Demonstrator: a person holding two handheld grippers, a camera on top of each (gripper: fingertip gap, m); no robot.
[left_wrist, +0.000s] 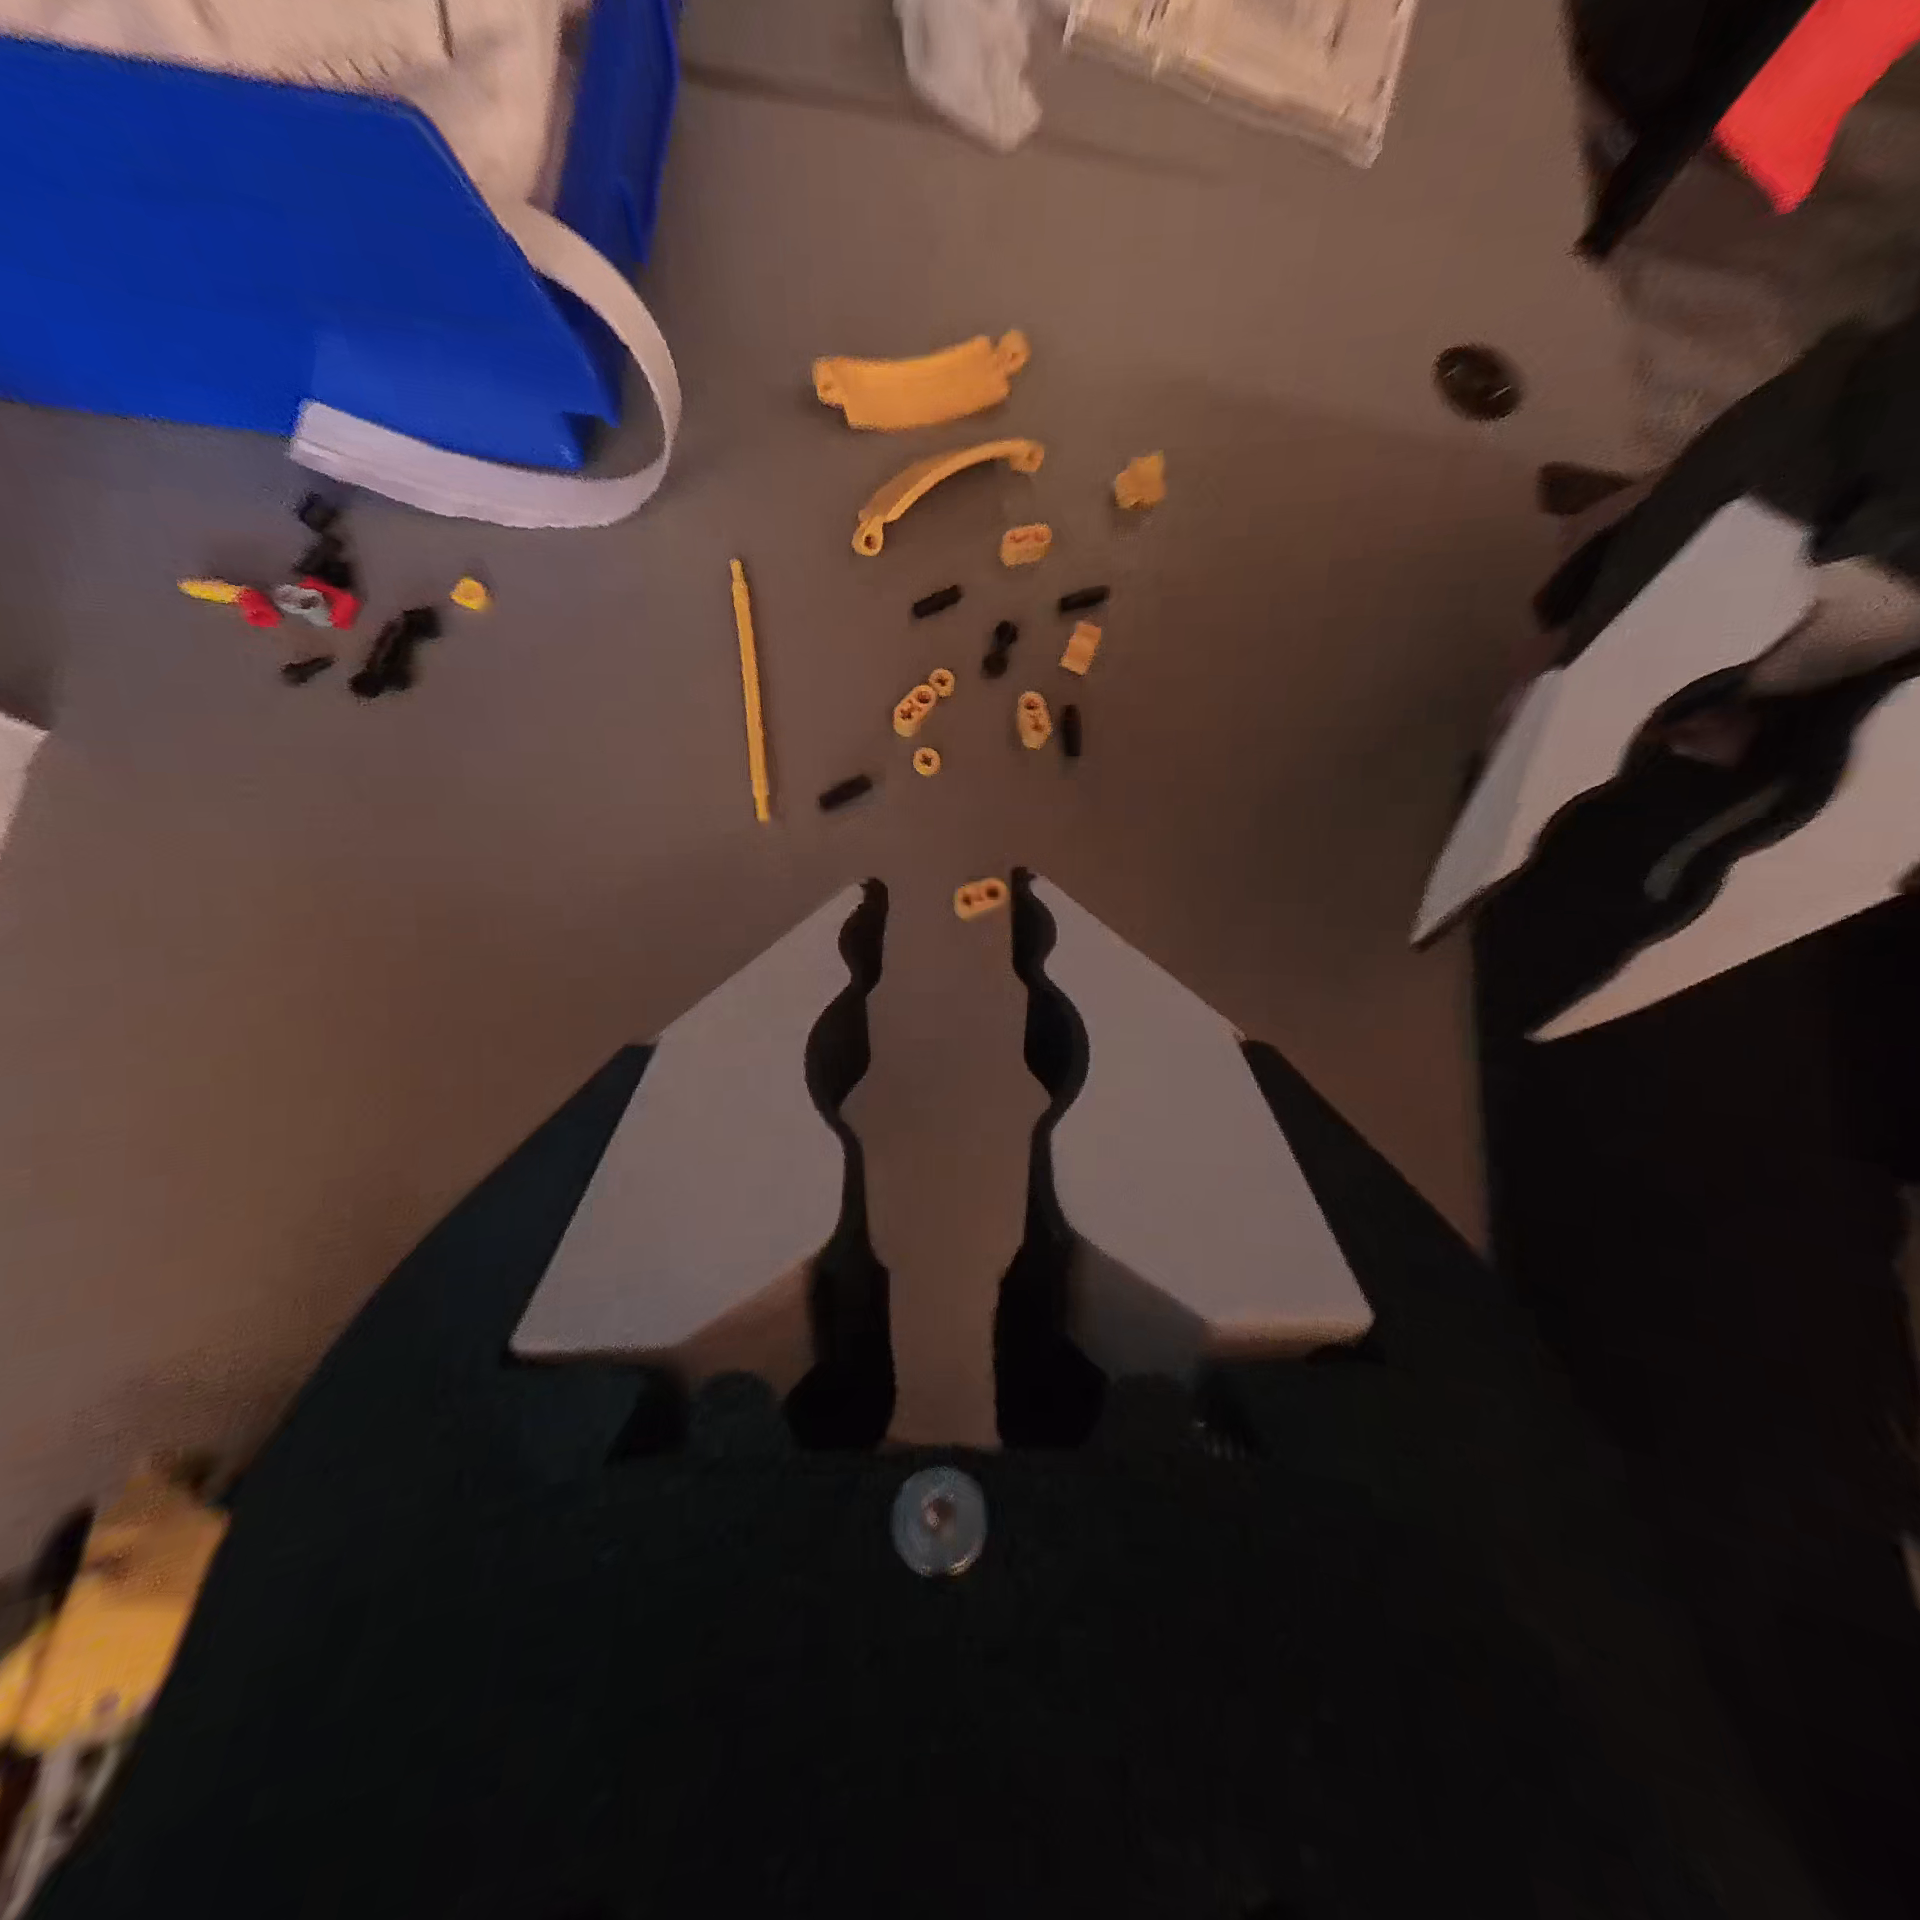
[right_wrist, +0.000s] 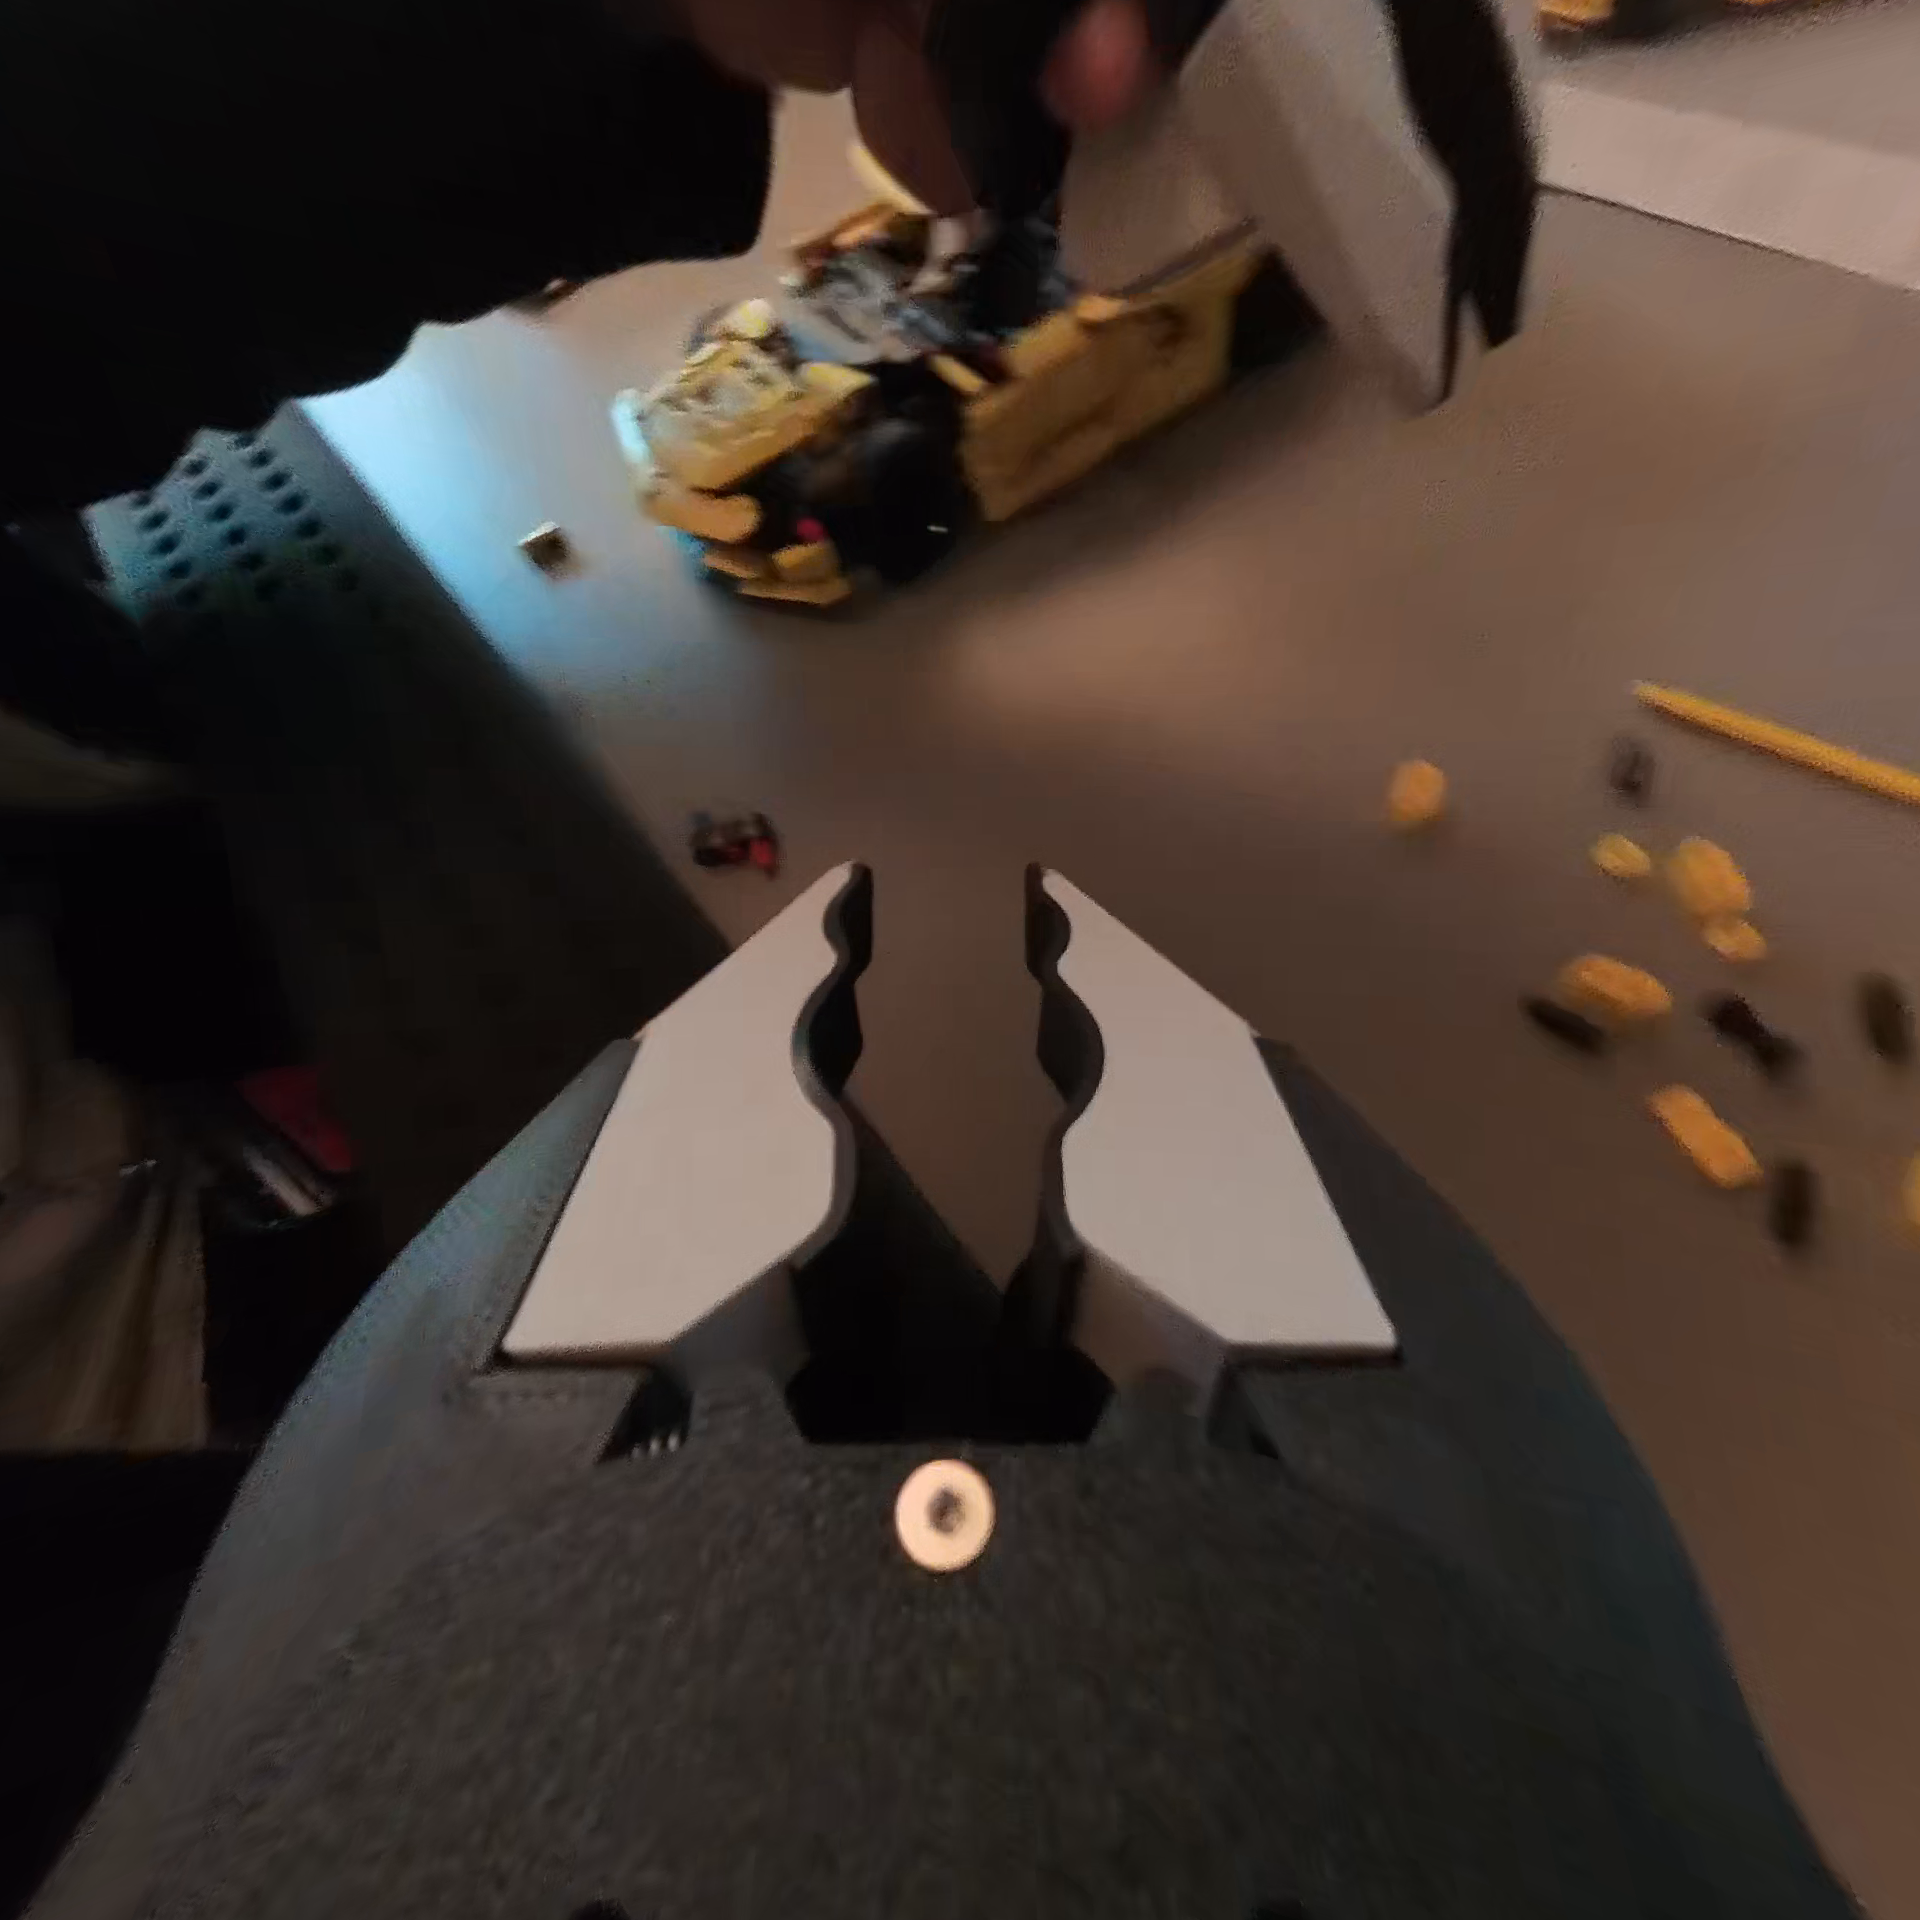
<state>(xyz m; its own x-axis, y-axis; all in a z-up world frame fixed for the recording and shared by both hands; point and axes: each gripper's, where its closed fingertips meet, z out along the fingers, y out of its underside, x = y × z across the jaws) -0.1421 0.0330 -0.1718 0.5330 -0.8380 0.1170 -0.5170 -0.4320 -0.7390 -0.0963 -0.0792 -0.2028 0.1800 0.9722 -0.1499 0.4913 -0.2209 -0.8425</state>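
worktop (left_wrist: 416, 987) strewn with small yellow and black toy parts, spread apart so each can be reached. left tongs (left_wrist: 945, 883) released, empty, a short yellow link (left_wrist: 981, 898) between their tips. right tongs (right_wrist: 945, 873) released, empty, toward a half-built yellow toy vehicle (right_wrist: 914, 447).

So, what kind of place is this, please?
Probably a hobby or work table for building a brick model: small yellow and black parts lie loose on the grey tabletop, near a half-built yellow vehicle and a blue bin.

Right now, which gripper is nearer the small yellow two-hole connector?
Left. The left gripper has the yellow connector between its open fingertips; the right gripper sits off to the connector's right, clearly farther away.
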